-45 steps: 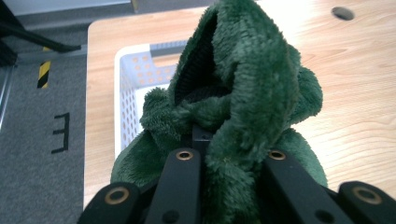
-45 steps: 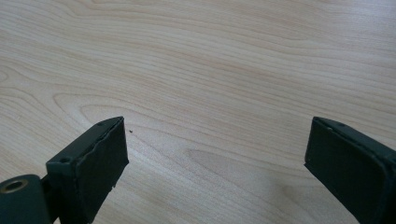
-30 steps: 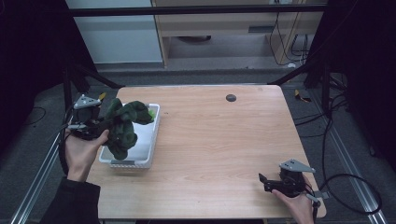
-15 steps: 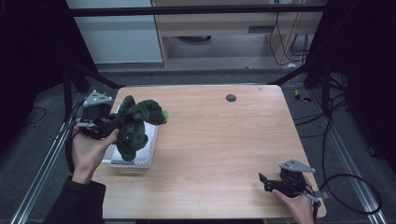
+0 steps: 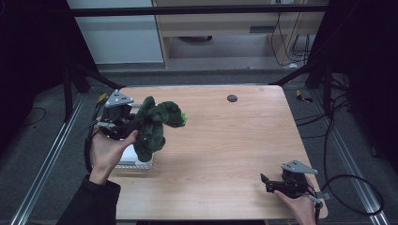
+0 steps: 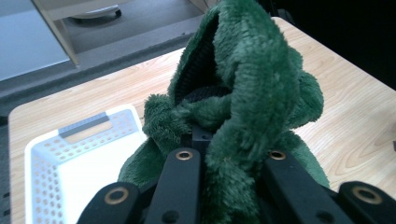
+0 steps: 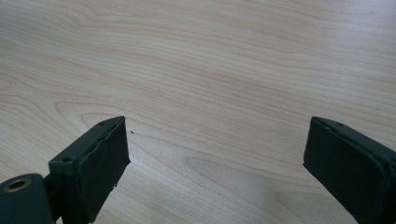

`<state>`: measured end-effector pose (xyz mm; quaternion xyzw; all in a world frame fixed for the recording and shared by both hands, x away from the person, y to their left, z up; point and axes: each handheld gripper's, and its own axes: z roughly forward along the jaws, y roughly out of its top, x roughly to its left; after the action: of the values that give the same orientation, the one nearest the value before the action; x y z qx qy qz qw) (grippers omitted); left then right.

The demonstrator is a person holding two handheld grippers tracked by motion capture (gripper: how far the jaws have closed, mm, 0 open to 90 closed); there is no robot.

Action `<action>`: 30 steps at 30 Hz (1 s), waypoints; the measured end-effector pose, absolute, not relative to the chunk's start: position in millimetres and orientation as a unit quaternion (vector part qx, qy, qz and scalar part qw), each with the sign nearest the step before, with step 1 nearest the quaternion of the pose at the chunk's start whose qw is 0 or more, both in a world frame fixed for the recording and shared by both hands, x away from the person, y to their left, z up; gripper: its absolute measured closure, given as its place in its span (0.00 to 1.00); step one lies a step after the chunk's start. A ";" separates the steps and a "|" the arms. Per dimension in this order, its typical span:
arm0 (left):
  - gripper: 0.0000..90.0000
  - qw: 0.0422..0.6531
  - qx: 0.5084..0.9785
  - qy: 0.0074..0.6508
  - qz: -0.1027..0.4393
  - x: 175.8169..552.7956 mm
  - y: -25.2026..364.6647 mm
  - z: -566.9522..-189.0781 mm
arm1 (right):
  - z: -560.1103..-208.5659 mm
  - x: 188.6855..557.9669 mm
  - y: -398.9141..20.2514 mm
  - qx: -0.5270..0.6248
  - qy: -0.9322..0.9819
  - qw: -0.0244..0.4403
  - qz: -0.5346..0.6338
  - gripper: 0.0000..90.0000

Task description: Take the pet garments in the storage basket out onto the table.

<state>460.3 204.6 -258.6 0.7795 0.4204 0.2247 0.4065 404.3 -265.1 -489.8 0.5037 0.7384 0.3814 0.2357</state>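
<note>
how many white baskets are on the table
1: a white perforated plastic basket at the table's left edge, partly hidden behind the green plush toy held in the left gripper. Nothing else like it shows.

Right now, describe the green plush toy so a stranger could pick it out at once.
Start at the wooden table and go to its left edge, where a white perforated basket sits. Just above it, the left gripper clamps the green plush toy: the one soft, dark green, furry thing there.

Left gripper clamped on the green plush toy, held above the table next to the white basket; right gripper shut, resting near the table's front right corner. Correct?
One slip: the right gripper is open; the right gripper view shows its jaws wide apart over bare table. The rest holds: the left gripper is clamped on the green plush toy beside the white basket.
</note>
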 end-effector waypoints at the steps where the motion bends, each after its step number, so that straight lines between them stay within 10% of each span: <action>1: 0.91 0.408 0.779 0.420 0.224 460.6 202.6 -259.3 | -489.7 404.2 -265.2 0.504 0.738 0.236 0.382 0.07; 30: 0.91 0.398 0.816 0.381 0.177 479.9 131.1 -303.5 | -487.1 403.3 -268.3 0.506 0.732 0.245 0.385 0.11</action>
<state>479.9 131.1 -303.5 0.8157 0.3807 0.1766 0.3982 403.3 -268.3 -487.1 0.5060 0.7318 0.3853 0.2450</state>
